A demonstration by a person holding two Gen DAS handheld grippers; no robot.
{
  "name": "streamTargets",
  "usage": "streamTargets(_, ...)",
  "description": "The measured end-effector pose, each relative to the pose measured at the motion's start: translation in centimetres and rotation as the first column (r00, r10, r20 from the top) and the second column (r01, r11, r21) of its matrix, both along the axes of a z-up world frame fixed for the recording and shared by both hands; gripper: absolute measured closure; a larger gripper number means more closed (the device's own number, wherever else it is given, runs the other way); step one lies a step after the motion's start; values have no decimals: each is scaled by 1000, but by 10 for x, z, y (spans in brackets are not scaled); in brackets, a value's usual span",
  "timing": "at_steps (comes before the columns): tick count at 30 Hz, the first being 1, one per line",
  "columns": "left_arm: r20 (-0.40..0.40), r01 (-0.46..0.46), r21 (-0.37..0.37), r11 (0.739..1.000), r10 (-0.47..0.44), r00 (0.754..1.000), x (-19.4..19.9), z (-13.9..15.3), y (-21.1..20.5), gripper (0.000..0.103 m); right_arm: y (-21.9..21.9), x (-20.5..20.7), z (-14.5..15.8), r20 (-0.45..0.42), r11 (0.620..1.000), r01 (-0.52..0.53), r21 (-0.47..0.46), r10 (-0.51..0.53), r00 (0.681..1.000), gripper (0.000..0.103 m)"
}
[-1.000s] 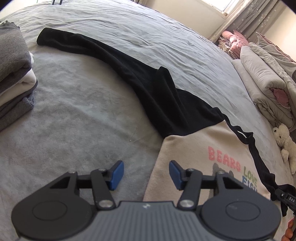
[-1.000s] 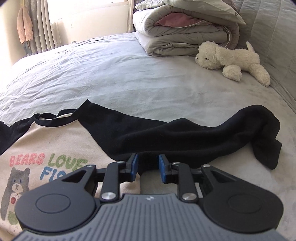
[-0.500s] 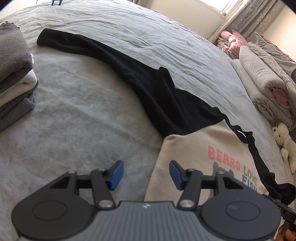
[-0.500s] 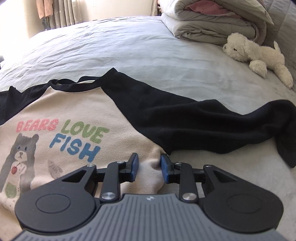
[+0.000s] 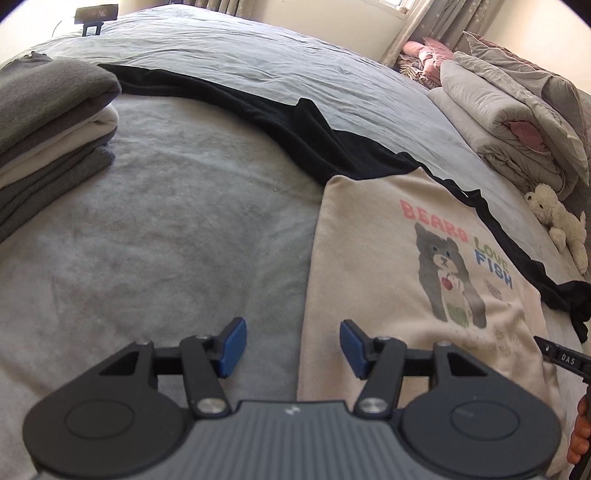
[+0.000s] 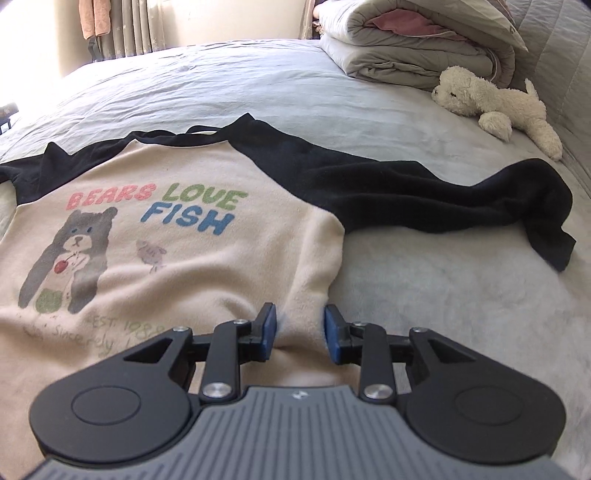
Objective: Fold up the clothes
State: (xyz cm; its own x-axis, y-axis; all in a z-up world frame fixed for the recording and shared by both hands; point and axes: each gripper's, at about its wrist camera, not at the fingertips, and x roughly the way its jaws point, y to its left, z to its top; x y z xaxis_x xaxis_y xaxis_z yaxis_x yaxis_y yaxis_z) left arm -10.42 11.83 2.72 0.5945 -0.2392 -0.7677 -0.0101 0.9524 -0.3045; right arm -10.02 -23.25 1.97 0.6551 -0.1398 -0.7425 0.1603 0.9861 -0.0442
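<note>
Bedroom in a home. A wide bed (image 6: 229, 85) with a grey sheet fills both views; rolled duvets (image 6: 413, 48) and a plush toy (image 6: 491, 99) lie near its far edge, folded clothes (image 5: 48, 122) at one side, curtains (image 6: 125, 26) behind.

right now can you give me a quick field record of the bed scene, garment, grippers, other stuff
surface: grey bed cover
garment: cream sweatshirt with black sleeves, lying flat, bear print up
print: BEARS LOVE FISH
sleeves: both spread outward, unfolded
left gripper: open, straddling the sweatshirt's side edge
right gripper: fingers apart over the cream fabric near its other side edge, nothing pinched
folded stack: grey and cream clothes, on the left in the left wrist view
other: white plush toy, rolled duvet
</note>
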Motion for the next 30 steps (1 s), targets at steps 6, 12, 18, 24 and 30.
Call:
streamTargets(6, -6, 18, -45, 999, -18, 1000, -54, 2, 18, 46, 8, -57, 0, -16, 999, -9, 37, 9, 1000, 70)
streamTargets(12, 23, 40, -41, 998, -40, 999, -87, 4, 15, 46, 14, -121, -3, 5, 994, -7, 111, 7, 1000, 70)
streamTargets(18, 67, 77, -22, 997, -75, 995, -108, 5, 8, 45, 12, -157, -1, 3, 983, 8, 185, -8, 1000, 70)
streamTargets(24, 107, 48, -135, 990, -34, 994, -116, 13, 24, 38, -7, -183, 7, 64, 953, 94, 289, -118, 991, 68)
streamTargets(30, 86, 23, -209, 978, -5, 996, -112, 6, 29, 36, -32, -186, 9, 98, 900, 194, 390, -250, 963, 60)
